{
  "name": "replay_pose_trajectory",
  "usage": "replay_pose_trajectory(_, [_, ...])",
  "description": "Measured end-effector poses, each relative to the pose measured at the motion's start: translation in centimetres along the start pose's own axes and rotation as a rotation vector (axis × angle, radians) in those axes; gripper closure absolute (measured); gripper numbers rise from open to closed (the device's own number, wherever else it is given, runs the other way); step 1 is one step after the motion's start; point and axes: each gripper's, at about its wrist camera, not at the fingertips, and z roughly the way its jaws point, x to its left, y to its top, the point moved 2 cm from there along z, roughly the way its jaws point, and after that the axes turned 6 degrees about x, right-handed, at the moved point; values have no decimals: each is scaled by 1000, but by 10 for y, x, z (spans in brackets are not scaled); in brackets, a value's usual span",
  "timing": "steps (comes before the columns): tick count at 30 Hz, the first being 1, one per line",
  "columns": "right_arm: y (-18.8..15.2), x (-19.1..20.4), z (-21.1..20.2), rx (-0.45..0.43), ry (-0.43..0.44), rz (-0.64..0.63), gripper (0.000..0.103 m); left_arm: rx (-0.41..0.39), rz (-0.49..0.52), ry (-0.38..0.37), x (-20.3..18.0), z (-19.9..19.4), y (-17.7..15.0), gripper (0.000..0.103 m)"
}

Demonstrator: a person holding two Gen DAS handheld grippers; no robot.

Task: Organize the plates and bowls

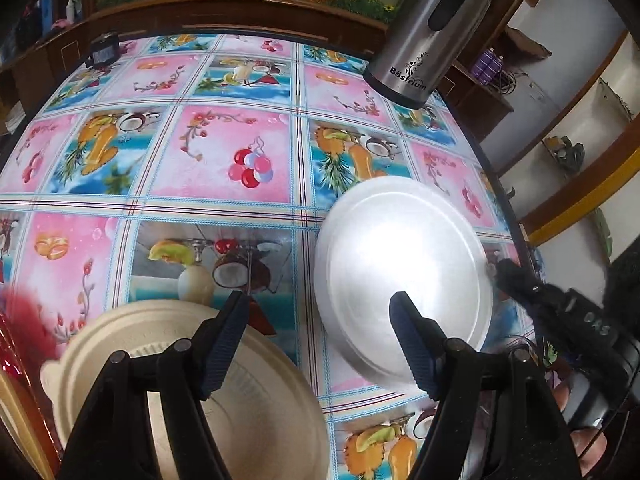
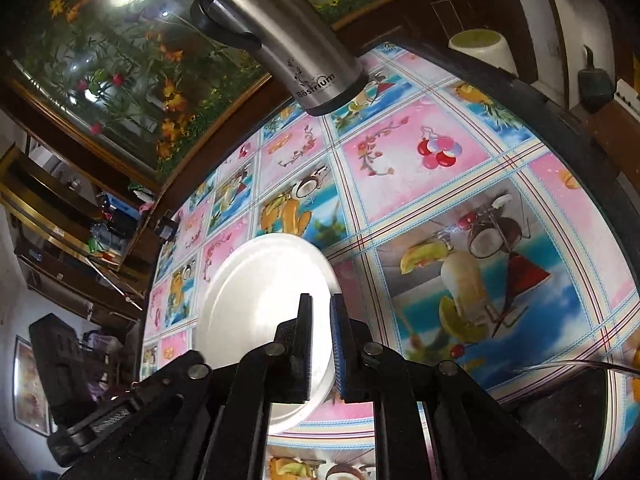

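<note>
cream bowl (image 1: 256,392) cut off below, red blur (image 1: 24,312)

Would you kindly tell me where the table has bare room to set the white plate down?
The widest bare patch is mid-table, between the steel flask at the far edge and the cream bowl under the left tool. It is crowded near the front, where the white plate in the right tool sits close to the bowl.

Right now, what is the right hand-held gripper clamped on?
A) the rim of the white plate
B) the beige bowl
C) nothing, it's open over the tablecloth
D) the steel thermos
A. In the right wrist view the right hand-held gripper has its jaws nearly closed across the near rim of the white plate, while the steel thermos stands far off at the table's back edge.
</note>
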Motion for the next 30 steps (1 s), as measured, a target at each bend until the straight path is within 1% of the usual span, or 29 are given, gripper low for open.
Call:
replay_pose_trajectory(1, [1,0,-3,-11,-1,-4,82,-2,-2,0,0,0,1,31])
replay_pose_trajectory(3, [2,1,-11,-41,0,-13,57,3,-1,0,-1,4,2,31])
replay_pose_trajectory(4, [2,2,-14,-62,0,-19,34,5,-1,3,-1,5,2,31])
replay_pose_trajectory(5, [3,2,-15,-72,0,-22,26,7,0,6,-2,6,2,31])
replay_pose_trajectory(7, [2,1,-11,-53,-19,-30,26,10,7,22,-3,10,3,31])
replay_pose_trajectory(8, [2,2,-8,-39,-21,-31,26,10,8,30,-3,12,2,34])
replay_pose_trajectory(9, [1,1,-4,-19,-23,-28,26,13,10,30,-4,13,2,51])
replay_pose_trajectory(10, [0,-1,0,1,-26,-20,27,25,14,27,-5,15,2,75])
replay_pose_trajectory(11, [-1,-1,5,26,-28,-17,33,36,14,23,-5,17,2,86])
replay_pose_trajectory(12, [-2,-1,10,44,-31,-23,41,44,17,24,-7,19,1,91])
replay_pose_trajectory(13, [-4,-1,14,63,-37,-24,68,40,24,25,-8,19,1,91])
replay_pose_trajectory(14, [-6,-1,18,79,-29,-26,89,33,32,31,-10,18,0,92])
replay_pose_trajectory(15, [-8,-1,20,90,-7,-22,93,21,45,57,-13,16,0,92])
replay_pose_trajectory(17, [-10,1,19,85,8,-24,94,-1,59,67,-16,10,-1,91])
replay_pose_trajectory(20, [-9,7,8,50,30,-45,94,-32,66,68,-16,-5,-3,91])
replay_pose_trajectory(23, [-10,15,1,36,79,-64,93,-78,74,89,-15,-23,-9,91])
replay_pose_trajectory(26, [-14,28,-3,36,125,-104,93,-127,71,114,-10,-40,-19,84])
replay_pose_trajectory(28, [-20,43,-8,28,162,-163,93,-156,53,115,-2,-53,-29,77])
replay_pose_trajectory(30, [-26,56,-11,25,190,-211,93,-177,34,114,6,-63,-39,74])
